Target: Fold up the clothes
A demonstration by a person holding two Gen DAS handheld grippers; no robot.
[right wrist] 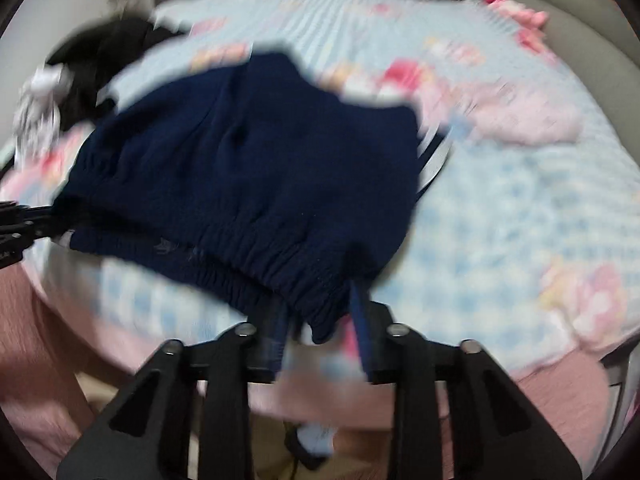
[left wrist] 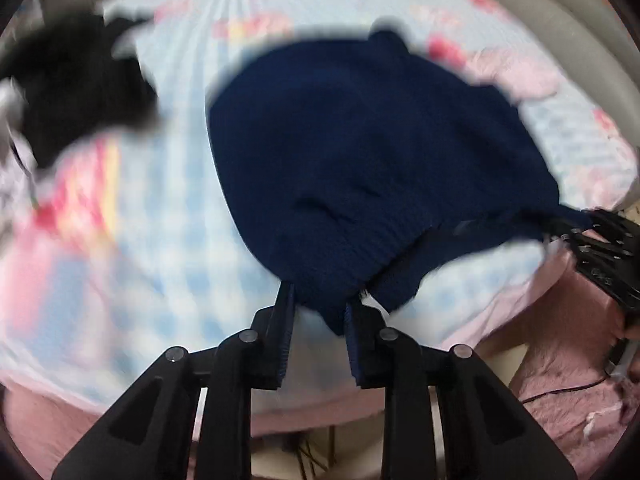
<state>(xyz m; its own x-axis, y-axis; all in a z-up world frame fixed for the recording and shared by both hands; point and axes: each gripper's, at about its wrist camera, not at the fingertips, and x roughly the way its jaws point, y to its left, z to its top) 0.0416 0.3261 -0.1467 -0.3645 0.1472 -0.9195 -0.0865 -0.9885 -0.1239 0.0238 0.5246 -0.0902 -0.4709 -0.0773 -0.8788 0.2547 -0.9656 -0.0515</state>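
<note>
A navy blue knit garment (left wrist: 372, 152) with a gathered waistband lies spread over the bed, its near edge lifted. My left gripper (left wrist: 320, 300) is shut on one corner of its waistband. My right gripper (right wrist: 320, 308) is shut on the other corner of the same garment (right wrist: 248, 160). The right gripper also shows at the right edge of the left wrist view (left wrist: 600, 248), and the left gripper at the left edge of the right wrist view (right wrist: 16, 228). Both views are motion-blurred.
The bed has a light blue checked sheet (left wrist: 168, 232) with pink prints. A black garment (left wrist: 76, 92) lies at the far left, also in the right wrist view (right wrist: 104, 60). A pale pink garment (right wrist: 520, 116) lies at the right. A pink blanket (left wrist: 568, 368) hangs off the bed's near edge.
</note>
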